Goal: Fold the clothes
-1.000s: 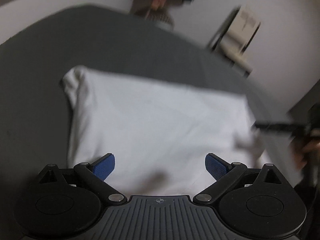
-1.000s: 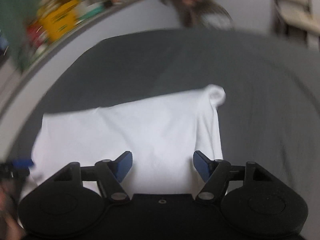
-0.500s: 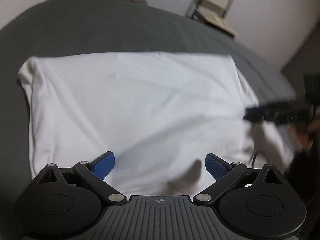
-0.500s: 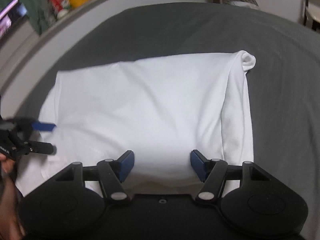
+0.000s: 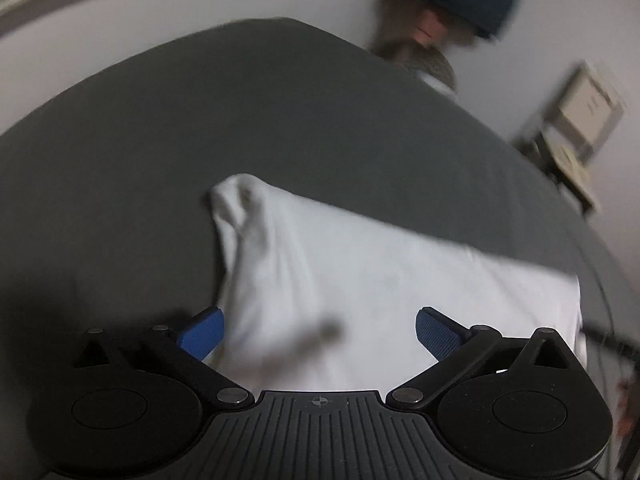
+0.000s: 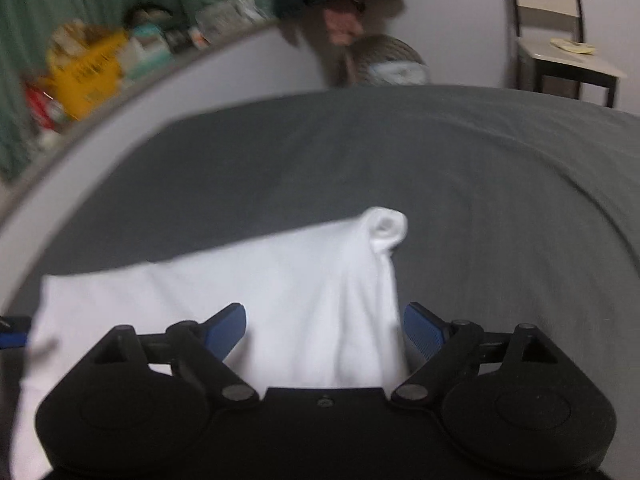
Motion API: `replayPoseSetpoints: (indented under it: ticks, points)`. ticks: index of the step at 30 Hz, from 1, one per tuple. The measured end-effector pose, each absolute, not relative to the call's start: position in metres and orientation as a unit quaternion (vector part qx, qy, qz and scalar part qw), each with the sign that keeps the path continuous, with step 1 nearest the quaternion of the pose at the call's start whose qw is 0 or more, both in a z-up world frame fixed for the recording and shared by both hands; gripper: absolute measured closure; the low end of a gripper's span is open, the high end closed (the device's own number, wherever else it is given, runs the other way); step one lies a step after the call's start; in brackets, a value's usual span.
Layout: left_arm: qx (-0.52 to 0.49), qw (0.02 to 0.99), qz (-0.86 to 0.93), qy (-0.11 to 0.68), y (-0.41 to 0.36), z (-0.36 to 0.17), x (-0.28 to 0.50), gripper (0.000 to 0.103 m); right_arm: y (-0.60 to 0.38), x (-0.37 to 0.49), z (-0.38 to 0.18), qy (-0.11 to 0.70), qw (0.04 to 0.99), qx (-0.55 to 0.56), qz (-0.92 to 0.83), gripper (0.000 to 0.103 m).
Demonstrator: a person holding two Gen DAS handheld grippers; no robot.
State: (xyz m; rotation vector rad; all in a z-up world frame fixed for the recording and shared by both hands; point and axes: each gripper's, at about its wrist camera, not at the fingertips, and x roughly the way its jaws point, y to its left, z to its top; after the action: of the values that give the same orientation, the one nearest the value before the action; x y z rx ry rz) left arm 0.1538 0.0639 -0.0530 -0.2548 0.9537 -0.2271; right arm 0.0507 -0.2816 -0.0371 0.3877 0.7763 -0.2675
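A white garment (image 5: 380, 288) lies folded on a dark grey bedsheet (image 5: 200, 128). Its rolled corner points away at the far left in the left wrist view. My left gripper (image 5: 318, 332) is open, low over the garment's near left part, with cloth between its blue pads. In the right wrist view the same garment (image 6: 280, 280) has its rolled corner (image 6: 386, 228) at the far right. My right gripper (image 6: 324, 330) is open over the garment's near right edge. The left gripper's blue tip (image 6: 12, 334) shows at the left rim.
A person in dark clothes (image 6: 344, 8) stands beyond the bed. A woven basket (image 6: 390, 62) sits by the wall. A small table and chair (image 6: 560, 56) stand at the far right. A cluttered ledge (image 6: 92, 68) with a yellow bag runs along the left.
Both grippers have dropped lower and tilted up, so the garment now looks flatter and nearer. Both stay open. The garment's far edge looks slightly lifted and rumpled near the rolled corner.
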Motion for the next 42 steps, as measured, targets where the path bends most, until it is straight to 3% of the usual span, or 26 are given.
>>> replayPoseSetpoints:
  ticks: [4, 6, 15, 29, 36, 42]
  points:
    - [-0.140, 0.885, -0.085, 0.436, 0.058, -0.061, 0.157, 0.000, -0.275, 0.074, -0.048, 0.433, 0.874, 0.190, -0.114, 0.010]
    - [-0.114, 0.887, -0.088, 0.438, 0.056, -0.066, 0.160, 0.000, -0.272, 0.077, -0.053, 0.438, 0.867, 0.203, -0.121, 0.000]
    - [0.008, 0.875, -0.098, 0.474, 0.036, -0.084, 0.164, 0.000, -0.253, 0.087, -0.061, 0.470, 0.864, 0.139, -0.112, 0.000]
    - [0.026, 0.859, -0.122, 0.497, 0.025, -0.087, 0.186, 0.000, -0.255, 0.073, -0.067, 0.471, 0.875, 0.092, -0.057, 0.000]
    - [-0.002, 0.883, -0.105, 0.457, 0.045, -0.059, 0.208, 0.001, -0.303, 0.066, -0.025, 0.379, 0.911, 0.147, -0.067, 0.000]
    - [0.040, 0.878, -0.082, 0.470, 0.054, -0.068, 0.237, 0.001, -0.363, 0.083, -0.054, 0.374, 0.888, 0.259, -0.062, 0.000]
